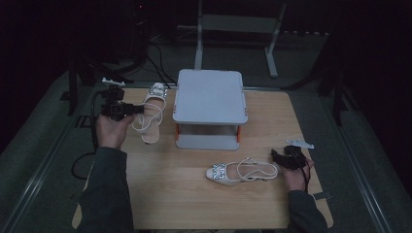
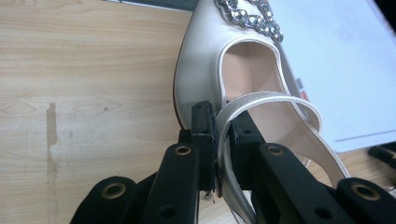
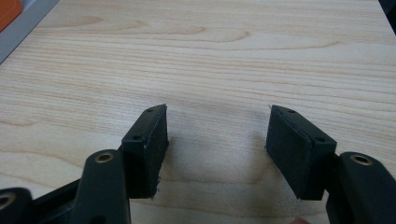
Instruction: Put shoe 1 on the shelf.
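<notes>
A white slingback shoe (image 1: pixel 151 112) with a jewelled buckle hangs at the table's left, just left of the grey stand (image 1: pixel 210 97). My left gripper (image 1: pixel 138 109) is shut on its heel strap (image 2: pixel 224 135), which is pinched between the two pads, toe pointing away. The matching shoe (image 1: pixel 241 172) lies on its side on the wooden table (image 1: pixel 194 204) at the front right. My right gripper (image 1: pixel 278 156) sits just right of that shoe's heel, open, with bare wood between its pads (image 3: pixel 150 140).
The grey stand is a raised flat shelf on orange legs (image 1: pixel 178 132) in the middle of the table. A metal frame (image 1: pixel 238 29) stands on the floor behind. Cables (image 1: pixel 82 165) trail off the table's left side.
</notes>
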### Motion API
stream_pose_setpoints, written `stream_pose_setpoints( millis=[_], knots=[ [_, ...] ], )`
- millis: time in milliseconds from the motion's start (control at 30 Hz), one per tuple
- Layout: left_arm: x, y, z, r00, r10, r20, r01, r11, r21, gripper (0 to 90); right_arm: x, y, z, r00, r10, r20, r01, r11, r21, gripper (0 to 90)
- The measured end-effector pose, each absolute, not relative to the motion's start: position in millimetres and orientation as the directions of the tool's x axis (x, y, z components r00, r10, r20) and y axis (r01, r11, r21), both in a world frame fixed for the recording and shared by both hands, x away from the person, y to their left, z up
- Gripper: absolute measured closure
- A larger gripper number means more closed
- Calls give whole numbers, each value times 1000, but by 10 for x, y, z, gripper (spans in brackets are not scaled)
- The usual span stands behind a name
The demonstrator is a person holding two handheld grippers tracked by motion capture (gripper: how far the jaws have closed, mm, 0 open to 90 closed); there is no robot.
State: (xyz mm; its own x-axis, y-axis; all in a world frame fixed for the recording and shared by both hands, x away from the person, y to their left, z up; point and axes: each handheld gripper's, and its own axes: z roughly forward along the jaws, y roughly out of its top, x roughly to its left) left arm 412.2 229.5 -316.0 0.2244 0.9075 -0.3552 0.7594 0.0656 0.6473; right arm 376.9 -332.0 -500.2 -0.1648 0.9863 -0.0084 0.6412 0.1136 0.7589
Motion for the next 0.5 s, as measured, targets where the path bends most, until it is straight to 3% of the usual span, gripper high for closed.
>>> stream_pose_setpoints(
  millis=[500],
  knots=[
    [4243,2175,-2851,215,882,-420,734,138,665,836,3771,-3321,-5002,-165,986,-8,640,114,760,386]
  ],
)
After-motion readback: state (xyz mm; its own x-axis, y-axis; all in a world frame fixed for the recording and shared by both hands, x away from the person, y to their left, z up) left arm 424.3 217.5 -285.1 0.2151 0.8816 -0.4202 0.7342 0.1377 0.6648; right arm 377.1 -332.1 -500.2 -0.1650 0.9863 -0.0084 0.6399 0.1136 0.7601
